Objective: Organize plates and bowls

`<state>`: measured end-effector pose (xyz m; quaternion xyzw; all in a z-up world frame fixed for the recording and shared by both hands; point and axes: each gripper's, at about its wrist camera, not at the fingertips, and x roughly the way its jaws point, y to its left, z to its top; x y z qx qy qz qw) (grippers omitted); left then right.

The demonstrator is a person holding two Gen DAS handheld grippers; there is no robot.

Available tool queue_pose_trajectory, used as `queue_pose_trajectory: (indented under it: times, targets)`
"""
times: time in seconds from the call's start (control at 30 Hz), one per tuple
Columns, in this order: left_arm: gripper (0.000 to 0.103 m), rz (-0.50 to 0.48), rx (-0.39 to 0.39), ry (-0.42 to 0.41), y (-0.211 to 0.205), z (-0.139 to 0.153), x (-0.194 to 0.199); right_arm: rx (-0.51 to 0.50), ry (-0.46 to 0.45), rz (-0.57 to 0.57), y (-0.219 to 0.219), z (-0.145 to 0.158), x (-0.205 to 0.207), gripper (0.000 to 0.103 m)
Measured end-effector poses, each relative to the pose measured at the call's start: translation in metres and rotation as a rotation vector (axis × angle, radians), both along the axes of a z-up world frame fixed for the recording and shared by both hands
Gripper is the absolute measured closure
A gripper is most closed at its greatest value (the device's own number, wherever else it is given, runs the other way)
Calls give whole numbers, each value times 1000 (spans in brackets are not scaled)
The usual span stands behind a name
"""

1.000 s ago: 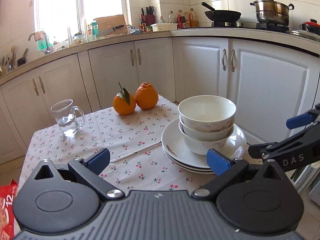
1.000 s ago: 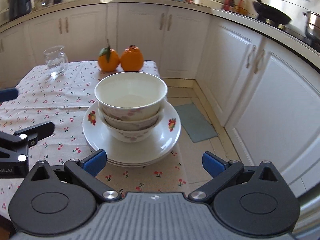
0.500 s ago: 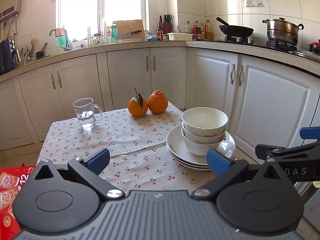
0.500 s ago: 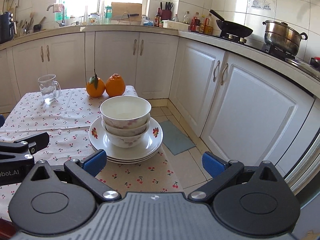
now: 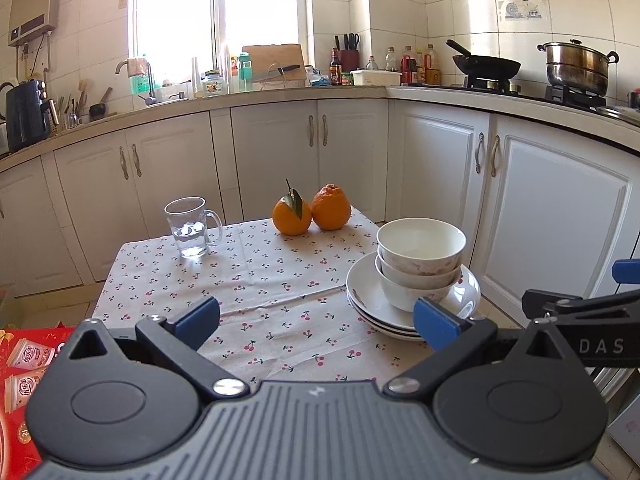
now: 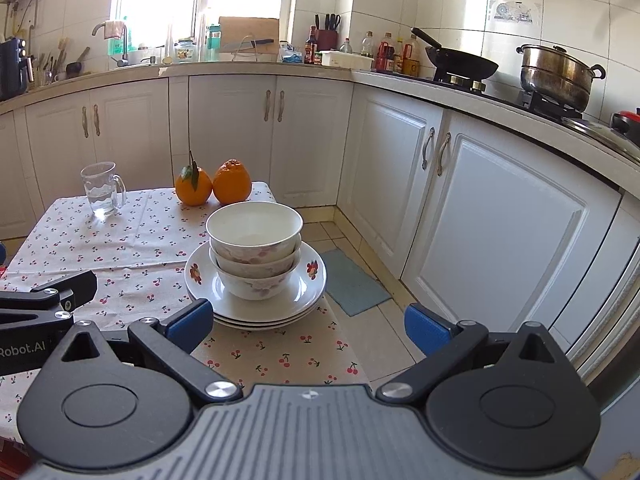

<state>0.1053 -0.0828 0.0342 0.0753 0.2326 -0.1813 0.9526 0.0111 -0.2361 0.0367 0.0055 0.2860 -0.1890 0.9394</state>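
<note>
Three white floral bowls (image 5: pixel 420 258) (image 6: pixel 255 246) sit nested on a stack of white plates (image 5: pixel 364 298) (image 6: pixel 308 292) at the right edge of the table. My left gripper (image 5: pixel 316 318) is open and empty, held back from the table's near side, left of the stack. My right gripper (image 6: pixel 306 322) is open and empty too, hovering just in front of the stack, with its left finger near the plates' rim. Each gripper shows at the edge of the other's view.
A cherry-print tablecloth (image 5: pixel 256 280) covers the small table. A glass mug (image 5: pixel 191 226) with water and two oranges (image 5: pixel 310 212) stand at its far side. White cabinets (image 6: pixel 480 216) close in on the right; a red carton (image 5: pixel 20 364) sits low on the left.
Both grippers have drawn back and risen from the stack, so the table looks smaller and more of the kitchen shows. The bowls and plates have not moved.
</note>
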Motion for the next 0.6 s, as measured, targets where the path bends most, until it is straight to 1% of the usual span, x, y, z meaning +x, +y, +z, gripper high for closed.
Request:
queue_pose_trajectory:
  times: [0.6]
  targets:
    - [1,4,3,2,-1,0,1,-15,-4,-9,1,0,-1,0]
